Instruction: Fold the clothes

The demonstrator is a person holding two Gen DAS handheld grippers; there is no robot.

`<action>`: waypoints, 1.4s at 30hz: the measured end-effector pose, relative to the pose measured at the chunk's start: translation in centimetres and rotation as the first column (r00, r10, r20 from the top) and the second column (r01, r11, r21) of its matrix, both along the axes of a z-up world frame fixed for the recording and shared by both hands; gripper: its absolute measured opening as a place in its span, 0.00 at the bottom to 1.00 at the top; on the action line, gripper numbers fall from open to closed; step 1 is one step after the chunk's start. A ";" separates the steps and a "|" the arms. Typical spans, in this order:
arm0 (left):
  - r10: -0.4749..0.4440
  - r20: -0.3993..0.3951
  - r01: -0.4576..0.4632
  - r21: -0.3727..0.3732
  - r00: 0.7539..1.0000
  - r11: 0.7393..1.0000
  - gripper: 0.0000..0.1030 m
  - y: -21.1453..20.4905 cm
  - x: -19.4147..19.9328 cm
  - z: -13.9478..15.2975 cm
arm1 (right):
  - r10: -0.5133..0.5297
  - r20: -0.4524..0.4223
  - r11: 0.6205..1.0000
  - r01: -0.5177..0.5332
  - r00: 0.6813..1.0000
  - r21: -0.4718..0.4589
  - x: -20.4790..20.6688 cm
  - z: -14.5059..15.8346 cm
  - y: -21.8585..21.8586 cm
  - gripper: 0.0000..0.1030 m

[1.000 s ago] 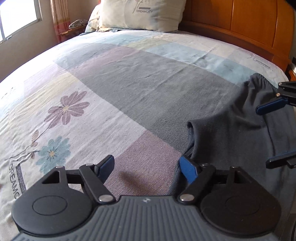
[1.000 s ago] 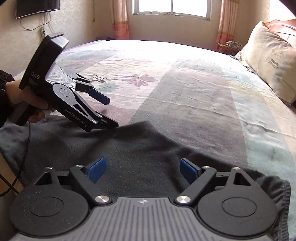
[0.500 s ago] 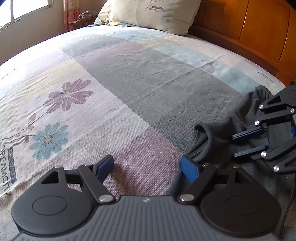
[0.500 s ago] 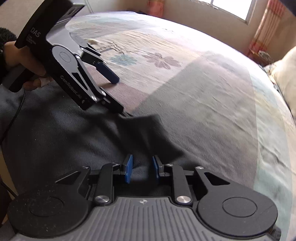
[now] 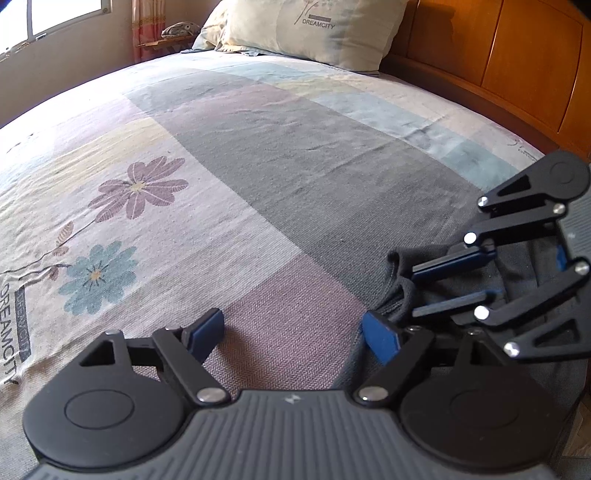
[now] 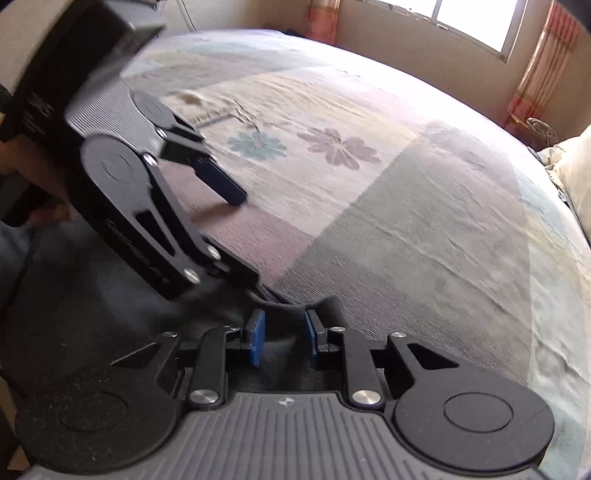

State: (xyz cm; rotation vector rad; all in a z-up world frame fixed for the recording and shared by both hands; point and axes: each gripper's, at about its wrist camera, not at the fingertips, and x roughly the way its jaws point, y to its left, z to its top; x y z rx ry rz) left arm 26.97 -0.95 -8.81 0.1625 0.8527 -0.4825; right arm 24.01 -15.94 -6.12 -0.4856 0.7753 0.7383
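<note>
A dark grey garment (image 5: 402, 291) lies at the near right edge of the bed; it also fills the lower left of the right wrist view (image 6: 92, 295). My left gripper (image 5: 293, 330) is open, its right finger at the garment's edge, its left finger over bare sheet. It shows in the right wrist view (image 6: 243, 236) too. My right gripper (image 6: 282, 334) is shut on a bunched fold of the garment's edge, right beside the left gripper. In the left wrist view the right gripper (image 5: 417, 293) reaches in from the right, with cloth between its fingers.
The bed has a patchwork sheet (image 5: 280, 147) with printed flowers (image 5: 138, 188). A pillow (image 5: 314, 29) lies at the head, against a wooden headboard (image 5: 517, 62). A window (image 6: 465, 18) and curtains (image 6: 543, 62) are beyond the bed.
My right gripper closed on the garment's edge and has pulled it left, toward the left gripper. The garment is bunched up more. The left gripper stays open in place.
</note>
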 end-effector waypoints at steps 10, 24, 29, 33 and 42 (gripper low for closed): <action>0.063 0.002 -0.063 -0.021 0.998 0.998 0.79 0.3 0.3 0.0 | -0.080 0.010 0.996 0.080 0.997 -0.033 0.0 1.7 -1.0 0.26; 0.090 0.028 -0.085 -0.151 0.996 0.985 0.74 1.9 -1.0 2.8 | -0.156 -0.004 0.985 0.155 0.988 -0.071 0.8 0.3 -3.7 0.50; 0.061 0.028 -0.057 -0.136 0.998 0.989 0.74 1.3 -2.7 3.7 | -0.139 0.024 0.989 0.140 0.990 -0.050 0.8 1.5 -2.6 0.50; 0.050 0.019 -0.047 -0.127 0.999 0.991 0.74 1.5 -4.0 4.5 | -0.086 -0.015 0.996 0.086 0.996 0.010 1.3 2.2 -0.9 0.50; 0.085 -0.011 -0.086 -0.066 0.996 0.994 0.75 2.9 -5.9 4.5 | -0.108 0.075 0.990 0.114 0.991 -0.083 2.4 1.3 0.0 0.54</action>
